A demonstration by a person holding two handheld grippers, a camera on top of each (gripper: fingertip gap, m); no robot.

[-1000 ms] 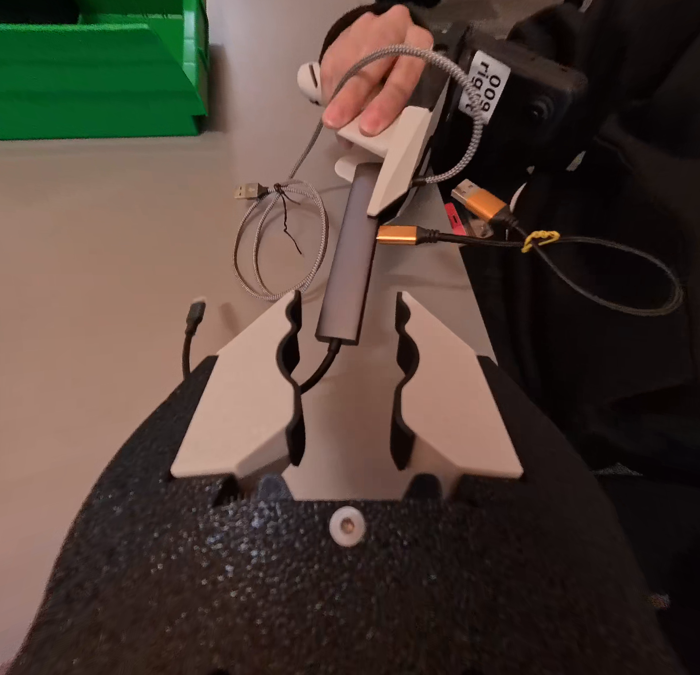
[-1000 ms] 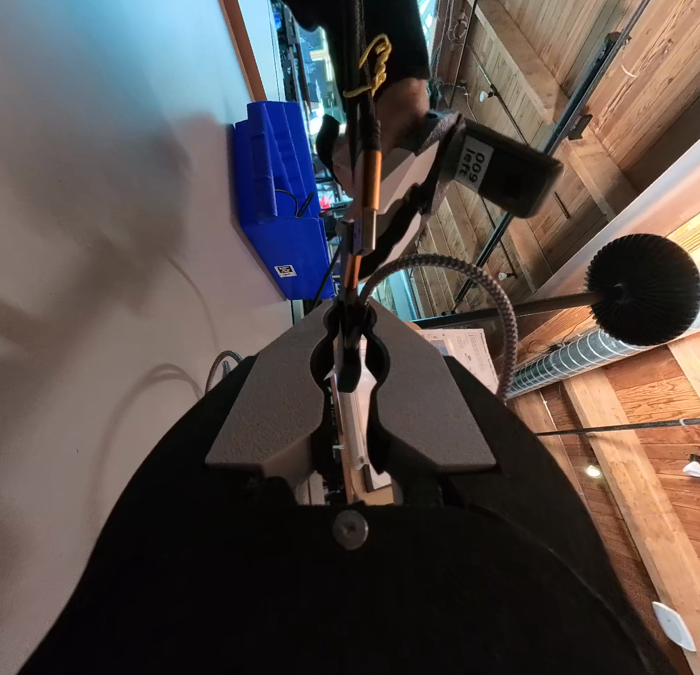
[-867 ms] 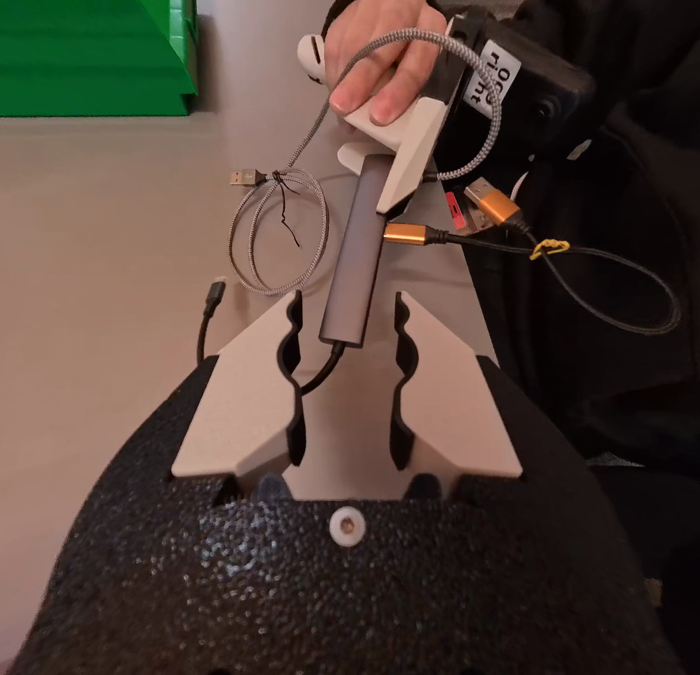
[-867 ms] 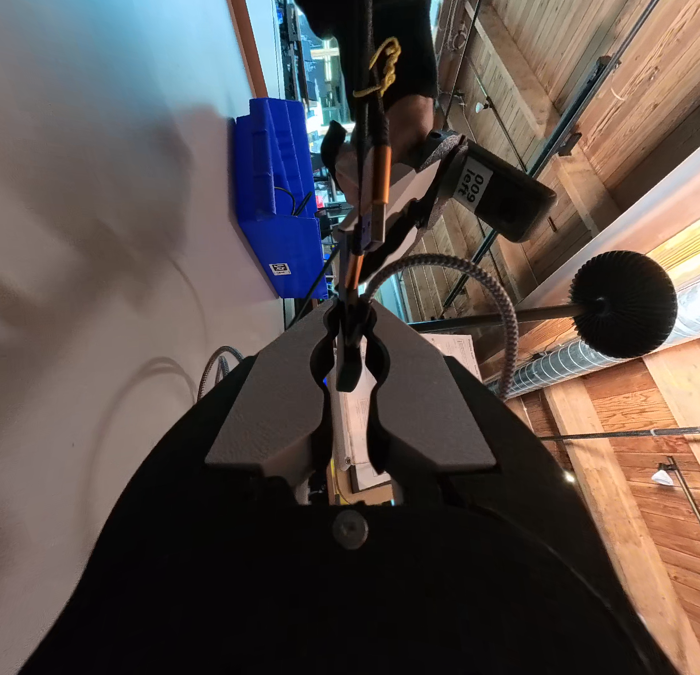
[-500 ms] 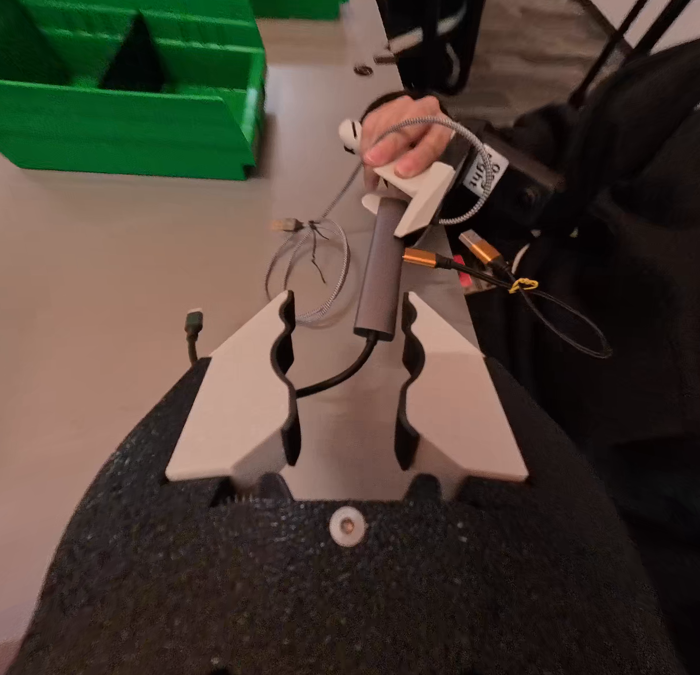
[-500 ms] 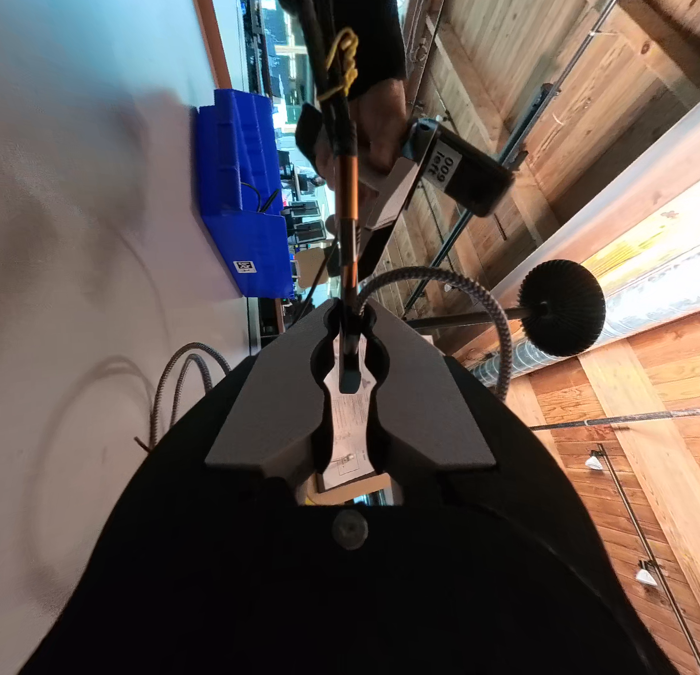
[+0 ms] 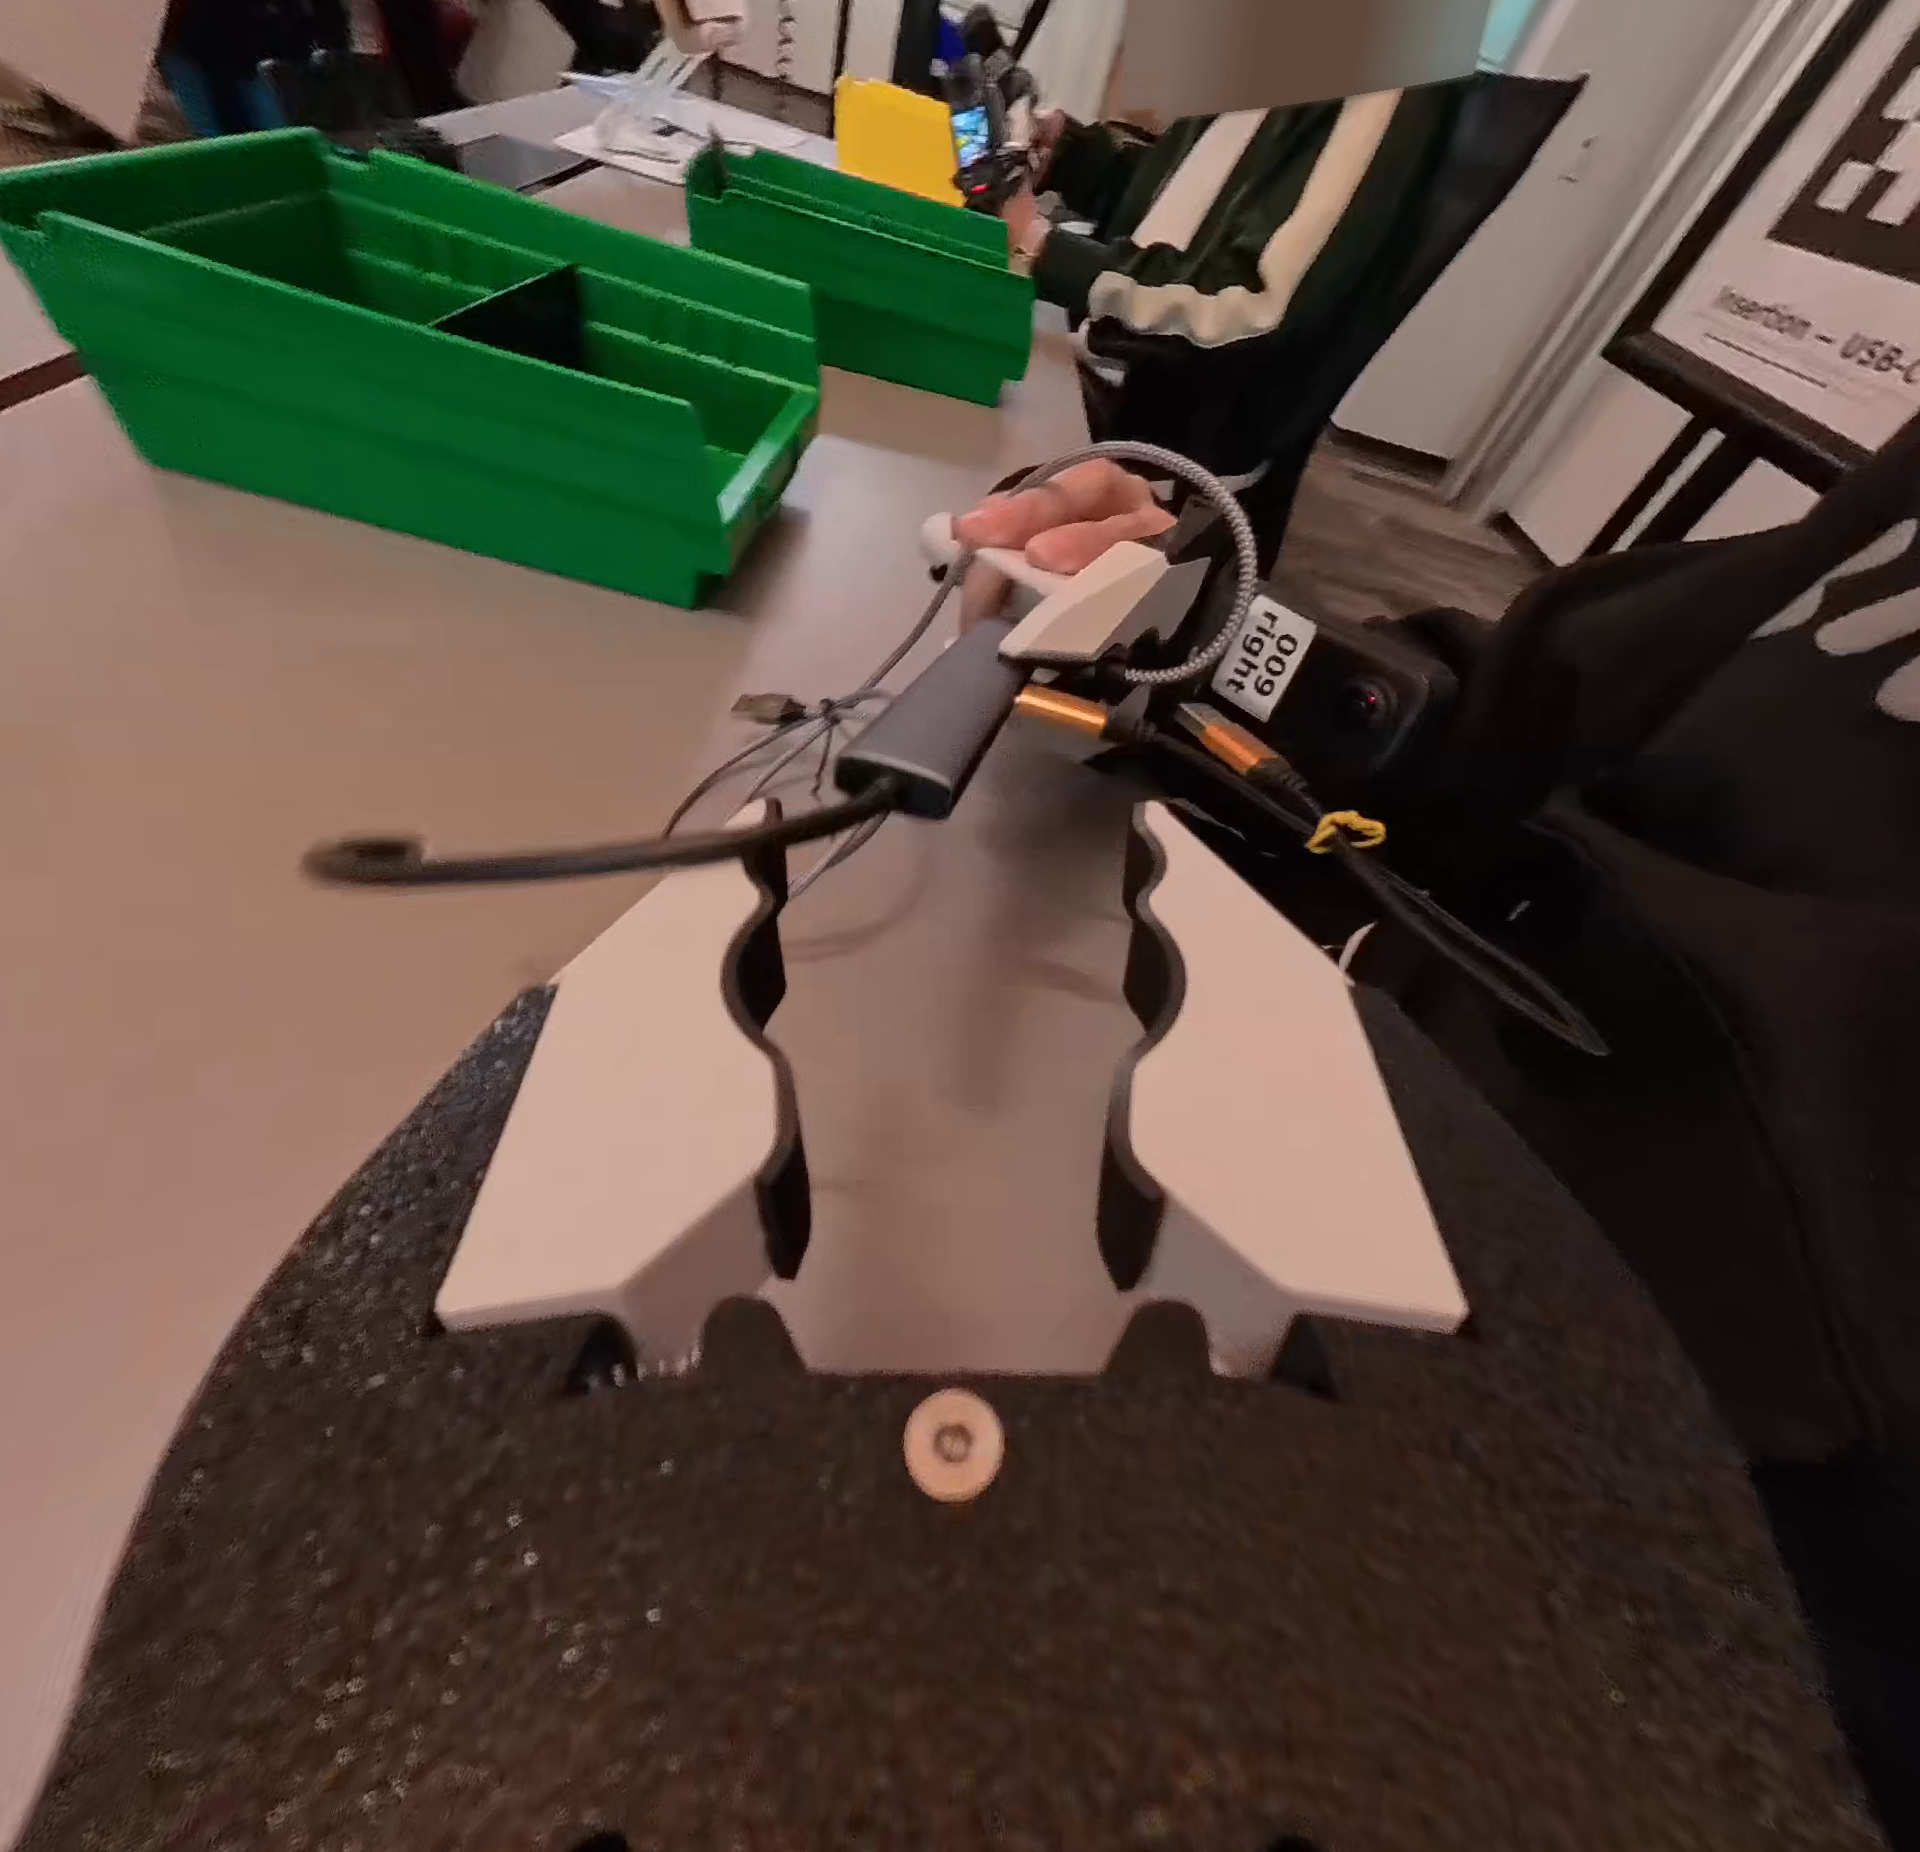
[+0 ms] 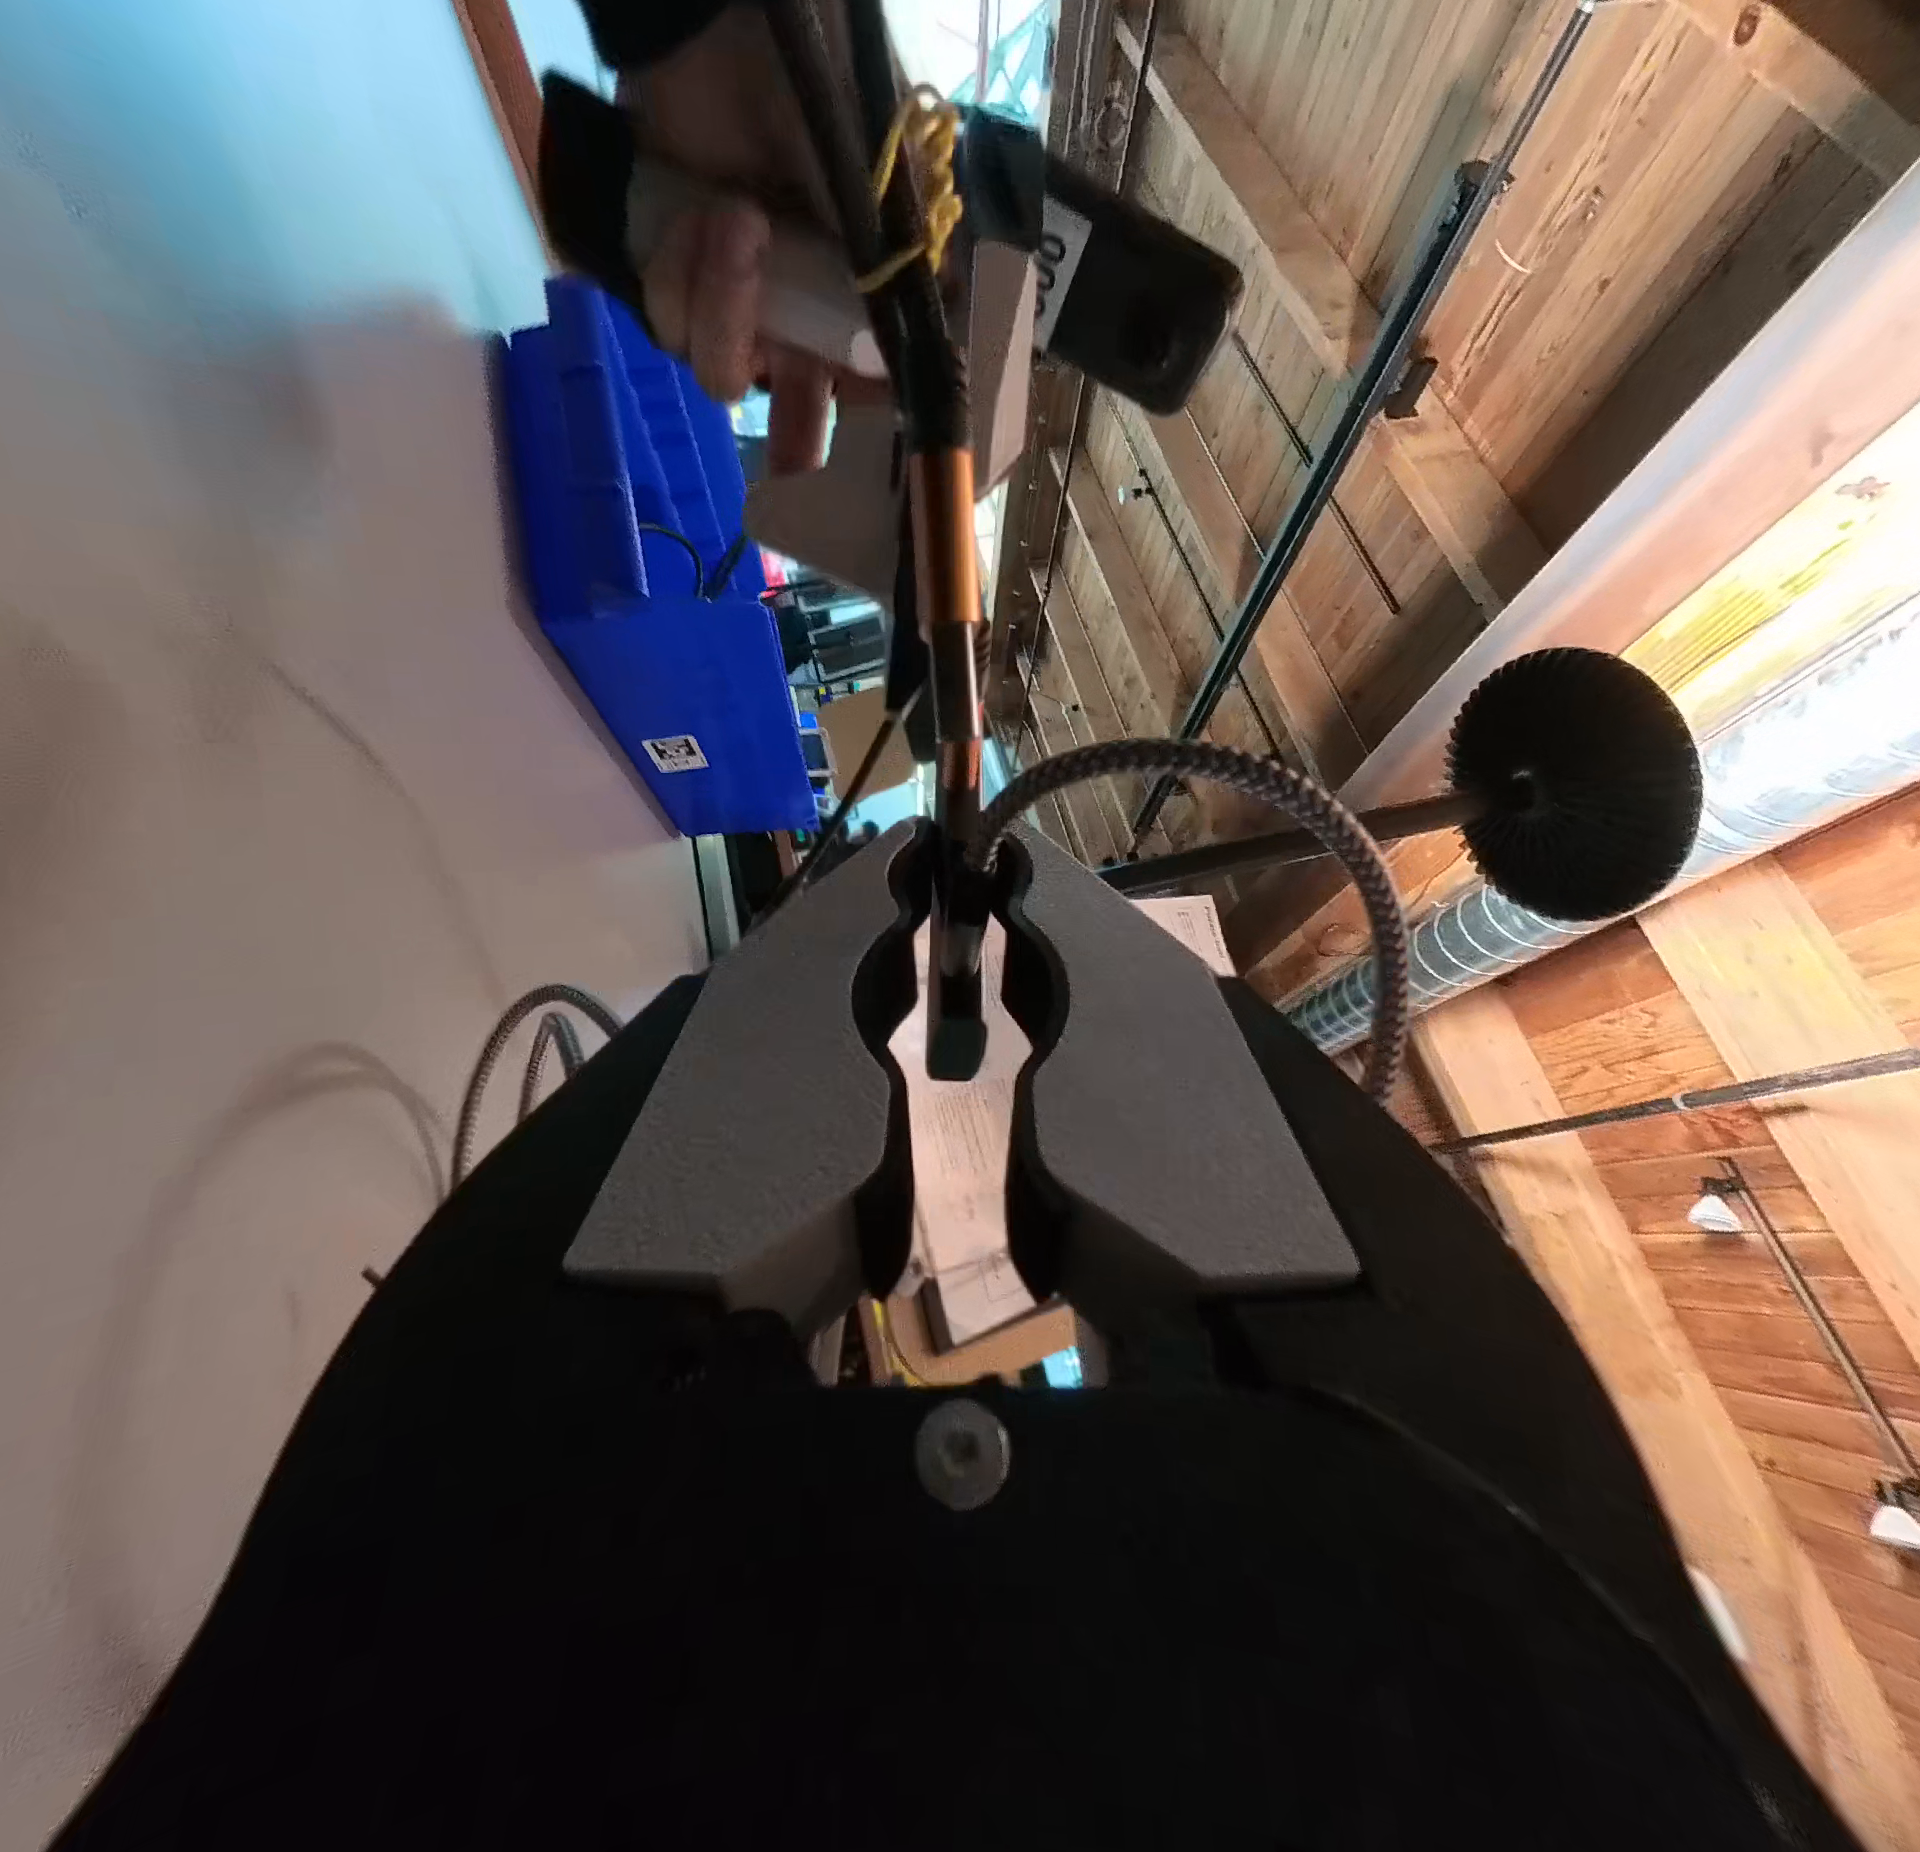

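My right gripper [image 8: 961, 857] is clamped on a slim grey hub [image 7: 928, 716], a flat metal bar held by one end and lifted clear of the table [image 7: 312, 659]. A short black lead [image 7: 582, 852] trails from its free end, its plug blurred. An orange-sleeved plug [image 7: 1055, 706] is seated in the hub's side, and its black cable [image 7: 1455, 929], bound with a yellow tie [image 7: 1345, 831], hangs off toward my dark sleeve. A grey braided cable [image 7: 1231, 566] arches over the right gripper, and its coil lies on the table below the hub. My left gripper [image 7: 951, 846] is spread wide with nothing between its fingers, just short of the hub's free end. Two green bins [image 7: 416, 420] stand farther back on the table. The right wrist view is rolled on its side and shows a blue bin [image 8: 665, 597] on the table and a wooden ceiling.
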